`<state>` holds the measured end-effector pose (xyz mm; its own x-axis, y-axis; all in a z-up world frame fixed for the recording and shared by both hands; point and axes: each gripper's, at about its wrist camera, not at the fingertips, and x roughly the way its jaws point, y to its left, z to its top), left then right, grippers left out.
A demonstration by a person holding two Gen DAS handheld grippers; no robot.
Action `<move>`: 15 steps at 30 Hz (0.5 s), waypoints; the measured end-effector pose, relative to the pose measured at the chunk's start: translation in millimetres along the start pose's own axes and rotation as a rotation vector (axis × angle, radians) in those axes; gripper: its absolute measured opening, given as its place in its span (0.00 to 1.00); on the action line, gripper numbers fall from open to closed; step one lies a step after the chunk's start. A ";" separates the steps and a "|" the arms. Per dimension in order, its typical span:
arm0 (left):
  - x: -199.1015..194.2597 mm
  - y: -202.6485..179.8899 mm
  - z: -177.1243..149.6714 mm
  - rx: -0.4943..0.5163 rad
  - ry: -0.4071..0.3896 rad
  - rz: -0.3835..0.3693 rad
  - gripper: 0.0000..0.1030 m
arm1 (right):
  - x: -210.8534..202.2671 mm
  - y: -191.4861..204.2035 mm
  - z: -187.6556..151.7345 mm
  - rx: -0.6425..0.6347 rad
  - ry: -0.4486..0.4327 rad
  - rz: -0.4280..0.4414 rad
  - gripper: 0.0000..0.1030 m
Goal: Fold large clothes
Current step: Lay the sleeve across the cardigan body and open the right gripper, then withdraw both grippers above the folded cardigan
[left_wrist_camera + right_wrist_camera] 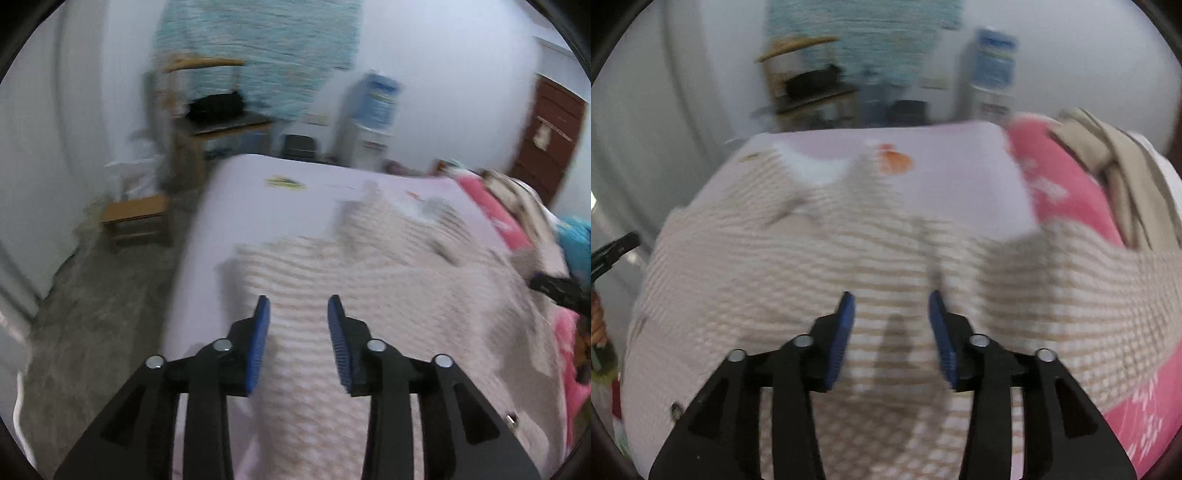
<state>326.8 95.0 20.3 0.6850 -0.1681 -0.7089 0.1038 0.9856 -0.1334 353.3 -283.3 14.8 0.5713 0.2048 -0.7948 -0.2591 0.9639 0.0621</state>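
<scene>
A large pale garment with a beige knit check point(369, 280) point(820, 258) lies spread over a bed with a lilac sheet point(266, 170) point(960, 166). My left gripper point(298, 300) hovers over the garment's left part, open, with nothing between its blue pads. In the right wrist view my right gripper point(892, 295) is above the middle of the cloth, also open and holding nothing; its shadow falls on the fabric below. Both views are blurred. The other gripper shows as a black shape at the right edge of the left wrist view point(557, 290) and at the left edge of the right wrist view point(613, 251).
A pink blanket point(1067, 192) point(495, 206) and a beige garment point(1123, 158) are piled at the bed's right side. Beyond the bed stand a wooden shelf point(207, 110), a water dispenser point(373, 118) and a dark red door point(546, 140). A low wooden stool point(136, 218) sits on the grey floor to the left.
</scene>
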 end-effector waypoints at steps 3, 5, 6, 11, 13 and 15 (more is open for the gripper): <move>12.8 -28.0 -18.0 0.048 0.095 -0.069 0.37 | 12.2 26.1 -8.1 -0.075 0.044 0.011 0.49; 25.1 -39.5 -34.3 0.075 0.150 -0.062 0.38 | 28.9 31.4 -21.9 -0.089 0.115 -0.016 0.50; 32.9 -42.3 -44.2 0.092 0.185 -0.038 0.38 | 38.2 28.7 -31.3 -0.080 0.155 -0.038 0.50; 30.8 -40.9 -52.5 0.135 0.193 -0.029 0.39 | 26.2 18.9 -36.0 -0.060 0.169 -0.037 0.51; 26.9 -42.6 -44.2 0.130 0.175 -0.037 0.44 | 18.3 19.2 -23.3 -0.051 0.143 -0.019 0.53; 27.5 -46.3 -30.0 0.125 0.142 -0.030 0.54 | 12.7 27.4 -3.9 -0.058 0.088 0.001 0.55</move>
<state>319.3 44.1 -13.8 0.5725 -0.1896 -0.7977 0.2179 0.9731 -0.0749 350.3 -254.9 4.0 0.5011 0.1877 -0.8448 -0.3055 0.9517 0.0303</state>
